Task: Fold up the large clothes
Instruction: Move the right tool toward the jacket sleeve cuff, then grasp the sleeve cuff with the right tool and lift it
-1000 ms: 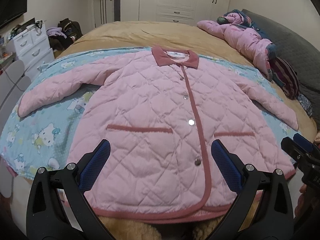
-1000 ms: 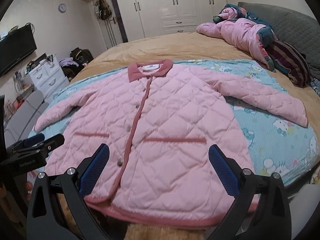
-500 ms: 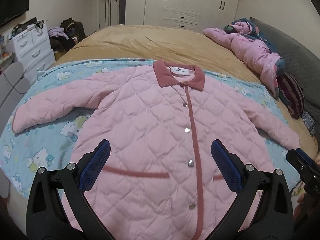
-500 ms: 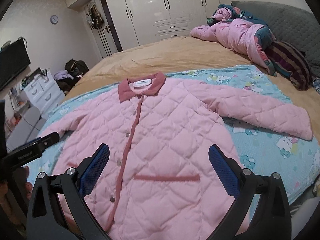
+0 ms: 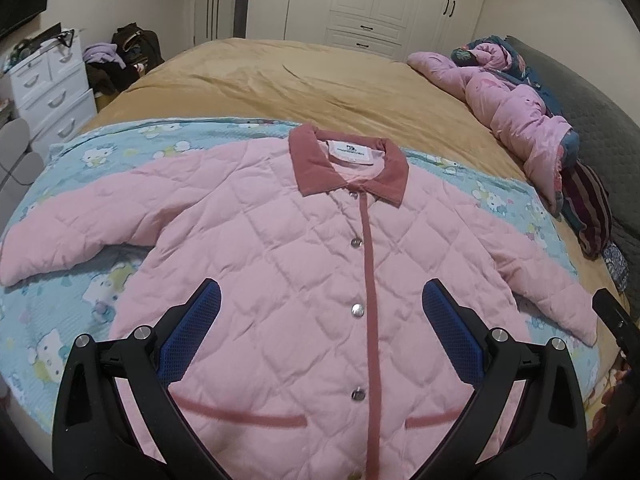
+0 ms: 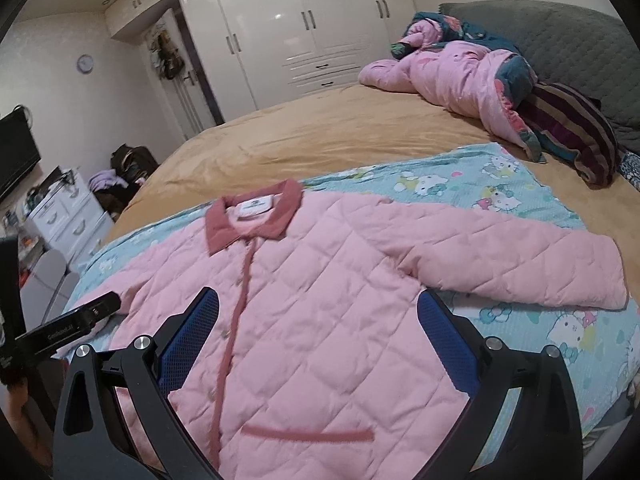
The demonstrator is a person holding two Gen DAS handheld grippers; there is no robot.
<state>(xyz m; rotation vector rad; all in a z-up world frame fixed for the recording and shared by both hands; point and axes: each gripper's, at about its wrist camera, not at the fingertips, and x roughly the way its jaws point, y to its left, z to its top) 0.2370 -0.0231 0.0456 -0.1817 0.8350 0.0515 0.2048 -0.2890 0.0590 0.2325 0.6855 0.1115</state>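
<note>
A pink quilted coat (image 5: 288, 264) (image 6: 320, 300) with a dark pink collar lies flat and buttoned, front up, on a blue cartoon-print sheet (image 5: 64, 300) (image 6: 500, 184). Both sleeves are spread out to the sides. My left gripper (image 5: 320, 320) hovers open above the coat's chest, nothing between its blue pads. My right gripper (image 6: 318, 324) also stands open over the coat's right half, near the armpit of the sleeve (image 6: 500, 260). Each gripper shows at the edge of the other's view.
The sheet lies on a bed with a tan cover (image 5: 320, 80). A heap of pink and striped clothes (image 5: 532, 128) (image 6: 480, 80) lies at the far right by a grey headboard. White drawers (image 5: 52, 84) stand left of the bed, wardrobes (image 6: 300, 32) behind.
Both grippers have moved forward over the coat, from its hem toward its chest and collar. Both stay open, and the coat has not shifted.
</note>
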